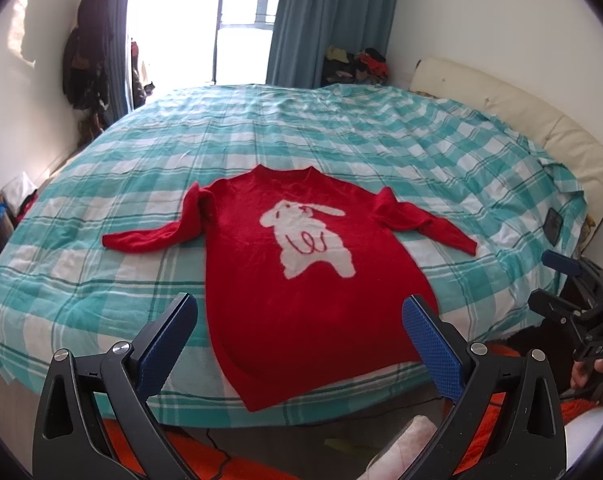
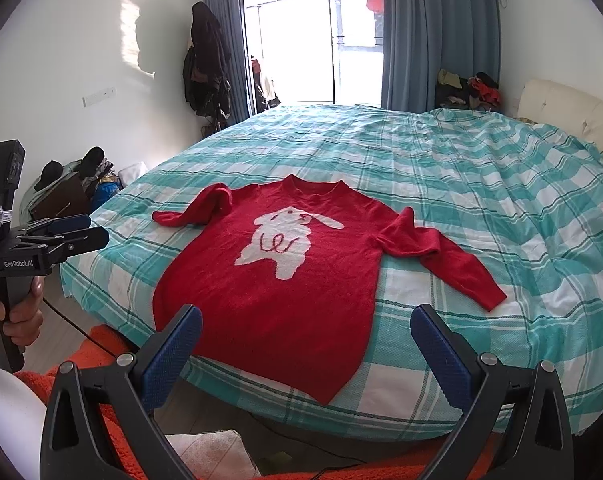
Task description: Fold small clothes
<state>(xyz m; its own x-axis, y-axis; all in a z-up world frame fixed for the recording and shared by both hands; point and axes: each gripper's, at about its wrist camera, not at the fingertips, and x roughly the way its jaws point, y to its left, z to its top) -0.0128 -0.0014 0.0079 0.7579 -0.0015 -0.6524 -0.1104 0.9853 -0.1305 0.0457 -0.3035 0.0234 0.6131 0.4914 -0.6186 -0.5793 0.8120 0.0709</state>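
A small red sweater [image 1: 261, 272] with a white rabbit on the chest lies flat, front up, on the bed [image 1: 341, 128], both sleeves spread out and the hem at the near edge. It also shows in the right wrist view [image 2: 269, 280]. My left gripper [image 1: 299, 312] is open and empty, held above the sweater's hem. My right gripper [image 2: 306, 324] is open and empty, also in front of the hem. The right gripper shows at the right edge of the left wrist view [image 1: 561, 284]. The left gripper shows at the left edge of the right wrist view [image 2: 75, 228].
The bed has a teal and white checked sheet [image 2: 481, 184] and a cream headboard [image 1: 521, 120] on the right. Orange fabric [image 2: 101, 344] lies by the bed's near edge. Coats [image 2: 205, 68] hang by the window, clothes piles [image 2: 469, 88] lie beyond.
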